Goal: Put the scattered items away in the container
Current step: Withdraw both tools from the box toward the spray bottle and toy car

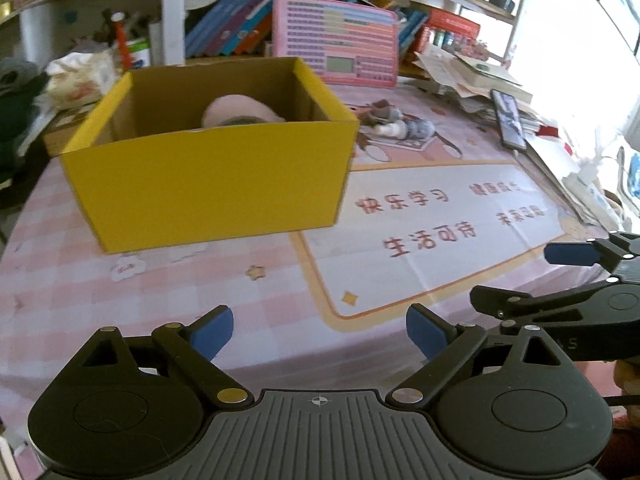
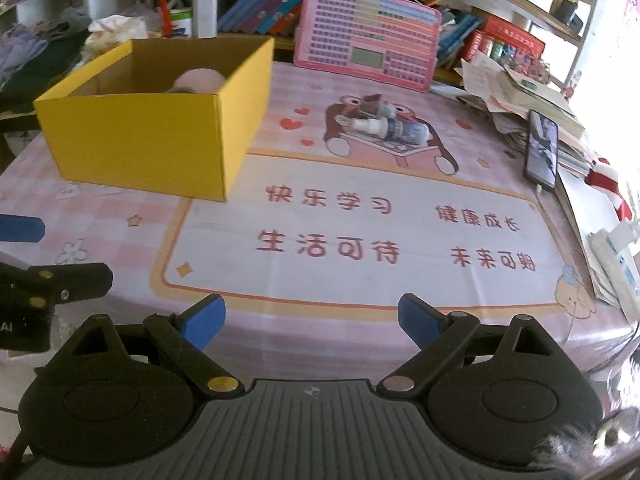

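Observation:
A yellow cardboard box (image 1: 208, 184) (image 2: 148, 136) stands open-topped at the table's far left, with a pink rounded item (image 1: 240, 110) (image 2: 200, 80) inside it. Right of the box, a white-capped bottle (image 2: 394, 128) (image 1: 404, 128) lies on its side on the mat's cartoon picture, among small greyish items. My left gripper (image 1: 320, 332) hangs open and empty over the checked mat, in front of the box. My right gripper (image 2: 312, 320) is open and empty too, over the mat's lettered panel. Each gripper shows at the edge of the other's view.
A pink learning tablet (image 2: 368, 36) leans against books at the back. A phone (image 2: 542, 148) leans on a stack of papers (image 2: 516, 92) at the right. Cloth and clutter lie behind the box at the left. A pink printed mat (image 2: 360, 240) covers the table.

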Demonstrator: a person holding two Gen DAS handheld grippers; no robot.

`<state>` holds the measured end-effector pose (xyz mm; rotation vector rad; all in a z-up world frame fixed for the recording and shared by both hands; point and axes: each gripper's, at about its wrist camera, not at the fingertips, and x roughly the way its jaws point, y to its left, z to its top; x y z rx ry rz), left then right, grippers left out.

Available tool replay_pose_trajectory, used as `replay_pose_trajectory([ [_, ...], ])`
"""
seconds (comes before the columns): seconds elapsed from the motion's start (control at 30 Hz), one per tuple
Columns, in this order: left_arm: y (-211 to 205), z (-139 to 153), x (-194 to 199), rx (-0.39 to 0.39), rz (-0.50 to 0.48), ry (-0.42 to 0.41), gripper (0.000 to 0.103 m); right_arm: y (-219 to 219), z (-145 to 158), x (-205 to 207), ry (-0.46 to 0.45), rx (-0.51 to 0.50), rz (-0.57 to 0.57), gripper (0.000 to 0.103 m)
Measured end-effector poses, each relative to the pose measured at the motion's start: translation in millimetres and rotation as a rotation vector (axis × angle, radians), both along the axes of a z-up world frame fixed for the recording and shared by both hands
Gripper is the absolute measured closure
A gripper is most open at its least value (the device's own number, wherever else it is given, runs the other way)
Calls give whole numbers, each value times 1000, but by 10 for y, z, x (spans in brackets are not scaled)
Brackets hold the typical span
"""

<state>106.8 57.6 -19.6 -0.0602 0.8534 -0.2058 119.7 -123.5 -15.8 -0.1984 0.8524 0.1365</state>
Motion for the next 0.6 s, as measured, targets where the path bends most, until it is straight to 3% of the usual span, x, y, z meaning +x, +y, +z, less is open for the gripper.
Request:
replay_pose_trajectory([
  [0.6, -937, -46, 459, -20, -227, 2, 8, -815, -74, 357, 4, -7, -106, 9],
])
